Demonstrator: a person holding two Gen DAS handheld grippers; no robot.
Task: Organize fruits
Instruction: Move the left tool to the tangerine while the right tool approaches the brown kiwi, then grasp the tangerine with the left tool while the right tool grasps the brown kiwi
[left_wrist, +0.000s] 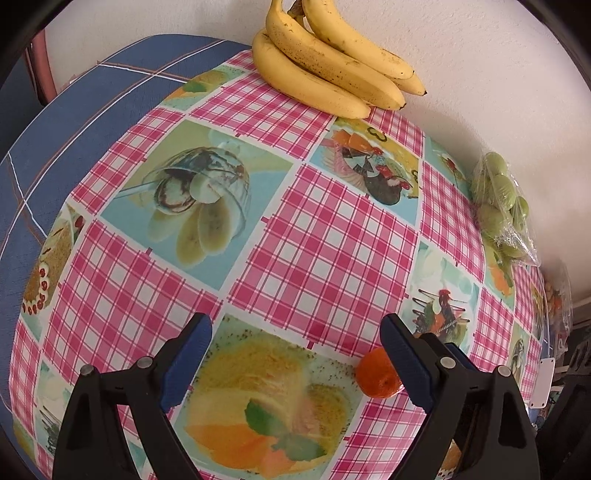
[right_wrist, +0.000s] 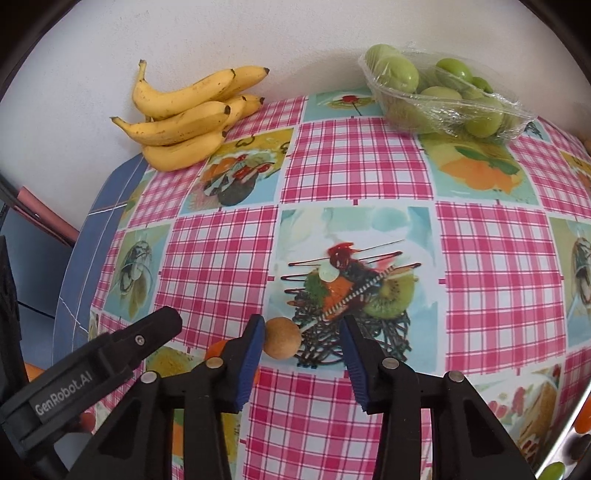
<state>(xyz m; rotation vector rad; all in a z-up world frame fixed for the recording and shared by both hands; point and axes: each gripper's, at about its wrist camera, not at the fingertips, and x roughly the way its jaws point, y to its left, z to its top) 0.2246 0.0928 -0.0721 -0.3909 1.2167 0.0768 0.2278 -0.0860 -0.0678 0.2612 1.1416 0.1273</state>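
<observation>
My left gripper (left_wrist: 297, 325) stands open above the checked tablecloth (left_wrist: 317, 236). A small orange tangerine (left_wrist: 376, 376) lies on the cloth just inside its right-hand finger (left_wrist: 406, 362), with a wide gap to the other pad. My right gripper (right_wrist: 302, 325) is open around a small round brown fruit (right_wrist: 281, 338). That fruit touches the left-hand pad (right_wrist: 251, 354), while the right-hand pad stays clear of it. One finger (right_wrist: 159, 325) of the left gripper shows at the left of the right wrist view, with the tangerine (right_wrist: 217, 349) peeking out behind.
A bunch of bananas (left_wrist: 332, 62) (right_wrist: 184, 110) lies against the white wall at the back. A clear plastic tray of green fruits (right_wrist: 443, 96) (left_wrist: 498, 199) sits at the back right. A blue cloth (left_wrist: 74, 122) covers the table's left edge.
</observation>
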